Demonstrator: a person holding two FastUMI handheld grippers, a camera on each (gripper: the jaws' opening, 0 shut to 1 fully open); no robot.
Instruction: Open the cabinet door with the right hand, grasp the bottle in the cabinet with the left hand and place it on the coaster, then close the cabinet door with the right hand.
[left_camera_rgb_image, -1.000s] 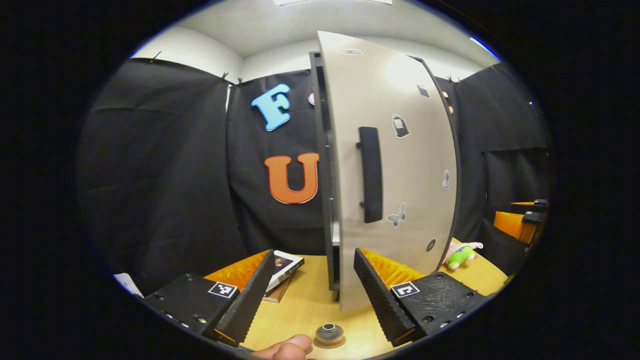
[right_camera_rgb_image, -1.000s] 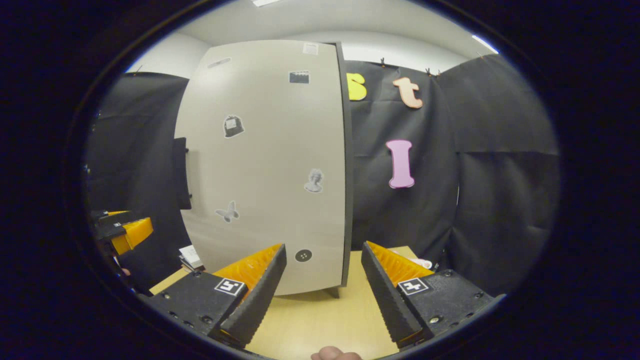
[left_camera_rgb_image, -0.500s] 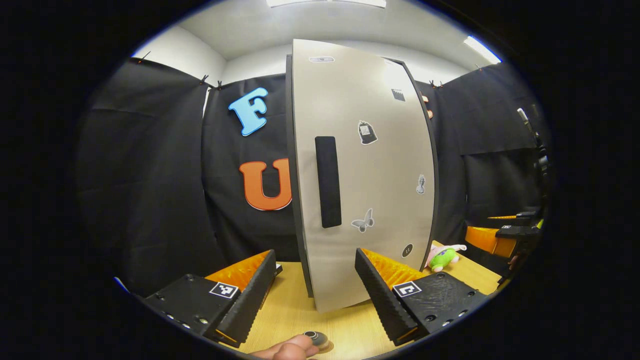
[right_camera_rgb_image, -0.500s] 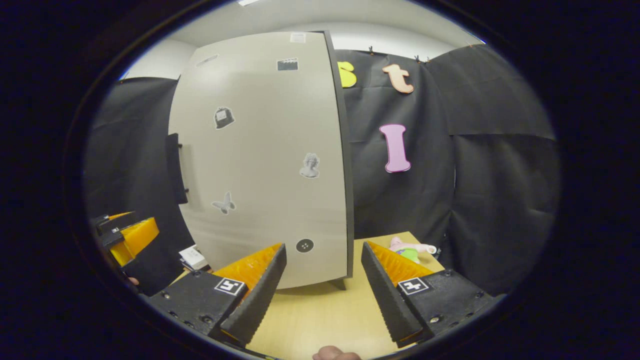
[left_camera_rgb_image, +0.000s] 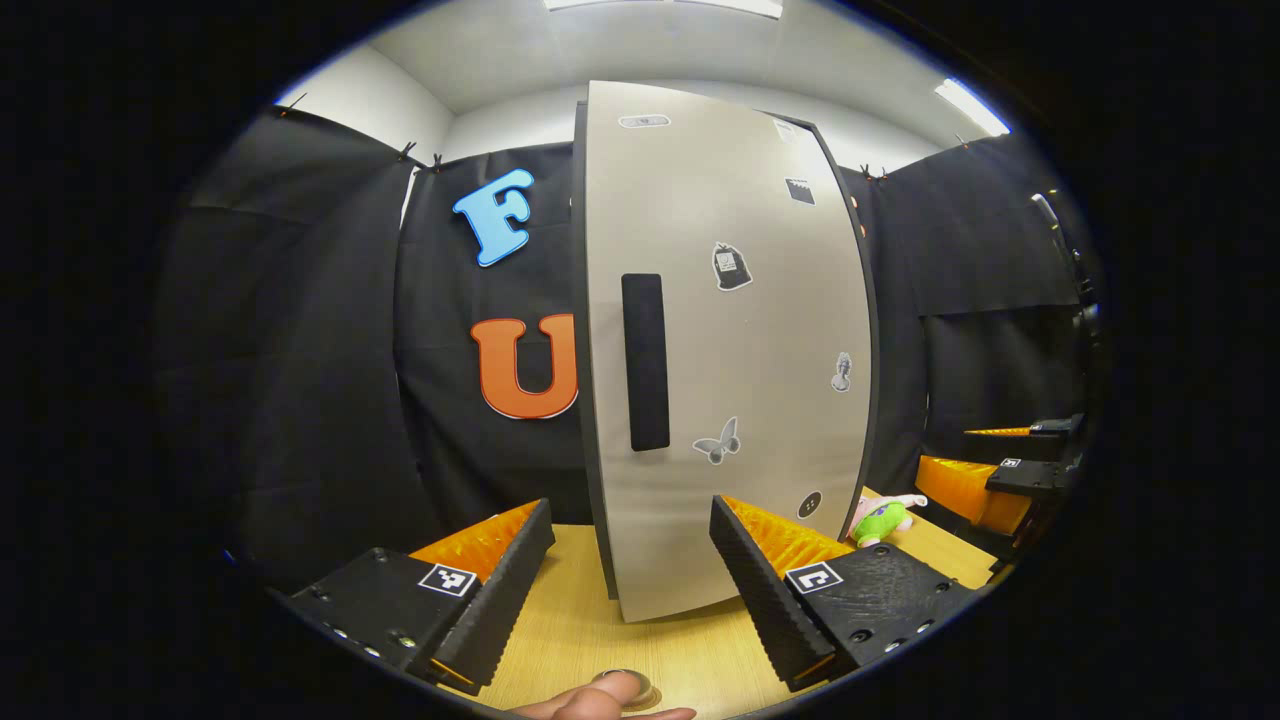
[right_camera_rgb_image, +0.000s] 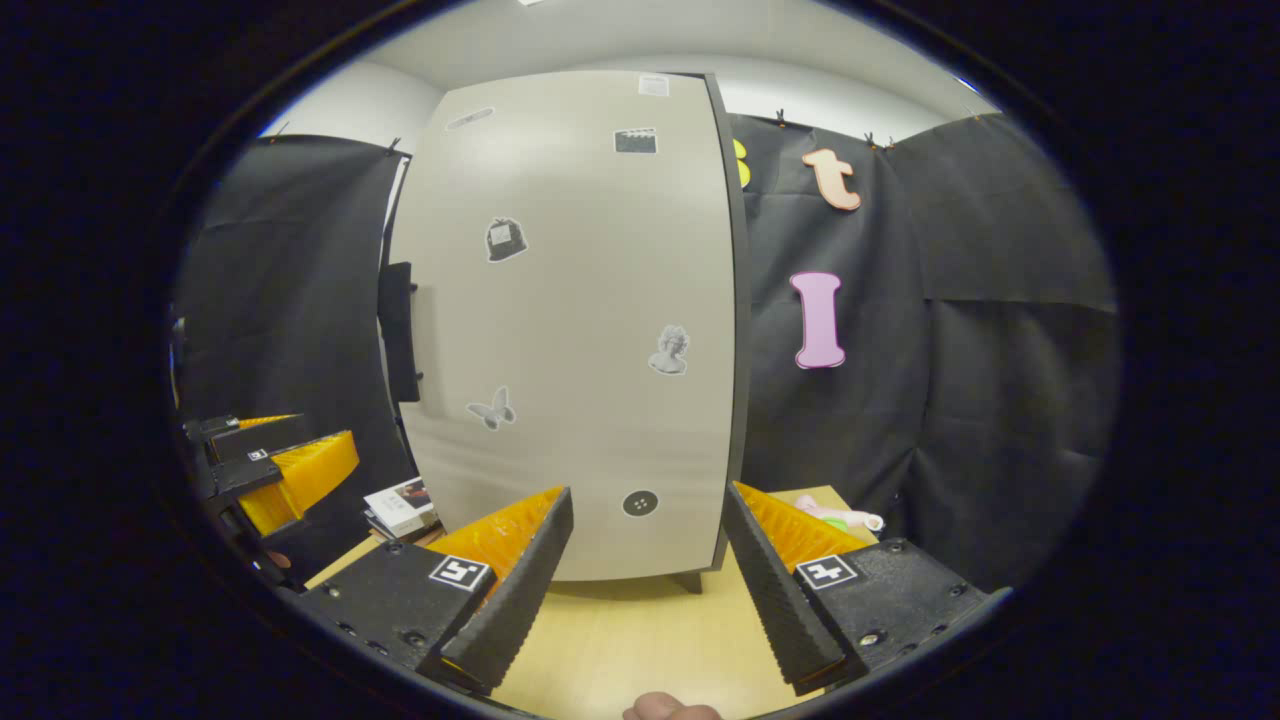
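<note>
Nearest in the left gripper view, the left gripper (left_camera_rgb_image: 622, 560) stands wide open and holds nothing; below it, at the lower edge, a fingertip (left_camera_rgb_image: 600, 697) overlaps the top of the bottle (left_camera_rgb_image: 640, 684), which appears to stand on the wooden table (left_camera_rgb_image: 580, 640), presumably on the coaster, which cannot be made out. The right gripper (right_camera_rgb_image: 640, 560) is likewise spread wide and empty, well short of the cabinet. Beyond, the cabinet door (left_camera_rgb_image: 730, 350) sits flush against the frame, its black handle (left_camera_rgb_image: 645, 362) facing forward. One second ago the door stood ajar; half a second ago it was nearly shut. Judgement: the closing step is complete and the task is essentially finished. A plush toy (left_camera_rgb_image: 882, 517) lies beside the cabinet.
</note>
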